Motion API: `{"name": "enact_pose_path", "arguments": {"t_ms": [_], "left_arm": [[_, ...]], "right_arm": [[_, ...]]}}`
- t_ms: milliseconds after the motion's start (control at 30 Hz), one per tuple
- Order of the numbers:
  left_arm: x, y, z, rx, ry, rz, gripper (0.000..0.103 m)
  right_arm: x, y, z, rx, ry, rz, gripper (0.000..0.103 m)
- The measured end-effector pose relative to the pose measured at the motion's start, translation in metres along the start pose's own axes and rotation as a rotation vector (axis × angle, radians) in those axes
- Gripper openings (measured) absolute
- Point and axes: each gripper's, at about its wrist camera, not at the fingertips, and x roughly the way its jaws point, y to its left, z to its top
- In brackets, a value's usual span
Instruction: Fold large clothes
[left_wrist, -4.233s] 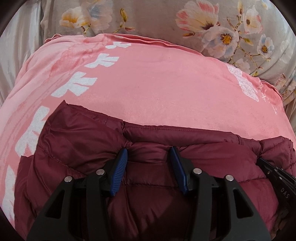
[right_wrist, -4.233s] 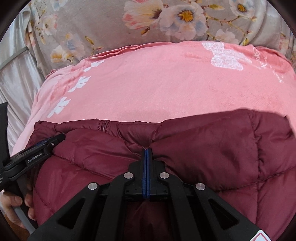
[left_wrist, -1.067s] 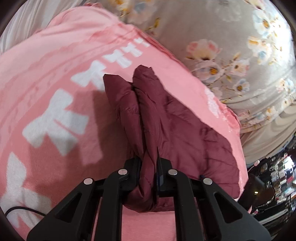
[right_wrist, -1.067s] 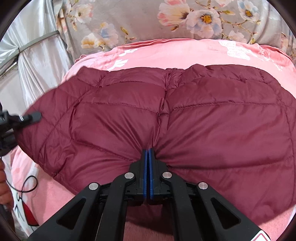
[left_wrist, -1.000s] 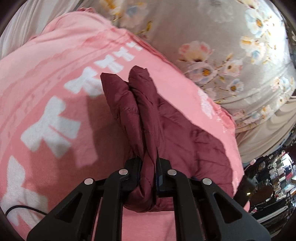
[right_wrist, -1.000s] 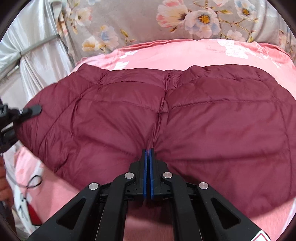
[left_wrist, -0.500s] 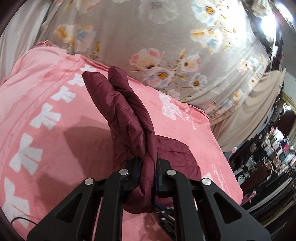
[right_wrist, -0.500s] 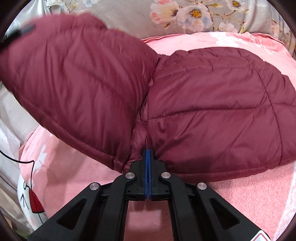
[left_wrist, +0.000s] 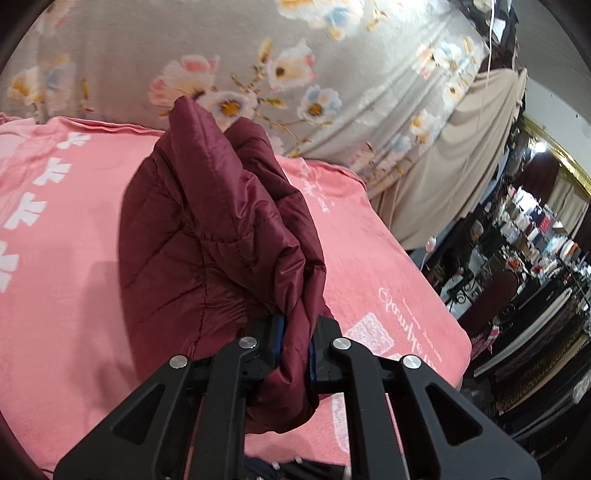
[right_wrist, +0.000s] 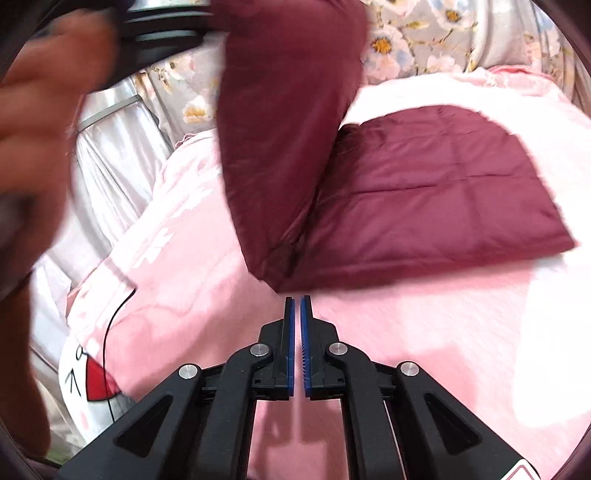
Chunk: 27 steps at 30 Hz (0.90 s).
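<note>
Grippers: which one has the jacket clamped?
The left gripper, pinching the maroon jacket; the right gripper, jaws opening, holds nothing.

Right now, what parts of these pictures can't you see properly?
- Left wrist view: the left gripper pads are buried in bunched maroon jacket; the pink blanket behind it is hidden.
- Right wrist view: the hand at the left edge is blurred and cut off.
- Right wrist view: the lifted jacket flap's top runs past the frame edge.
- Left wrist view: the shelves at far right are too small and dark to identify.
</note>
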Motion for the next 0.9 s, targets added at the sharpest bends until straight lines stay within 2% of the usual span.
{"name": "enact_pose_path", "arguments": {"t_ms": [100, 233, 433, 600, 900], "left_arm": [[0.036, -0.018, -0.003, 0.023, 0.057, -0.014, 0.008], [0.088, -0.034, -0.017, 0.026, 0.146, -0.027, 0.008], [0.148, -0.037, -0.048, -0.001, 0.263, 0.004, 0.008], [0.170, -0.037, -0.062, 0.001, 0.309, 0.045, 0.009], [0.184, -0.040, -0.071, 0.026, 0.331, 0.109, 0.009]], "right_arm": [[-0.021, -0.010, -0.006, -0.009, -0.024, -0.052, 0.004], [-0.039, -0.032, -0.013, 0.043, -0.026, -0.093, 0.004], [-0.053, -0.062, -0.019, 0.130, -0.037, -0.137, 0.006], [-0.054, -0.073, -0.021, 0.164, -0.045, -0.152, 0.008], [-0.058, -0.088, -0.026, 0.178, -0.031, -0.152, 0.008]]}}
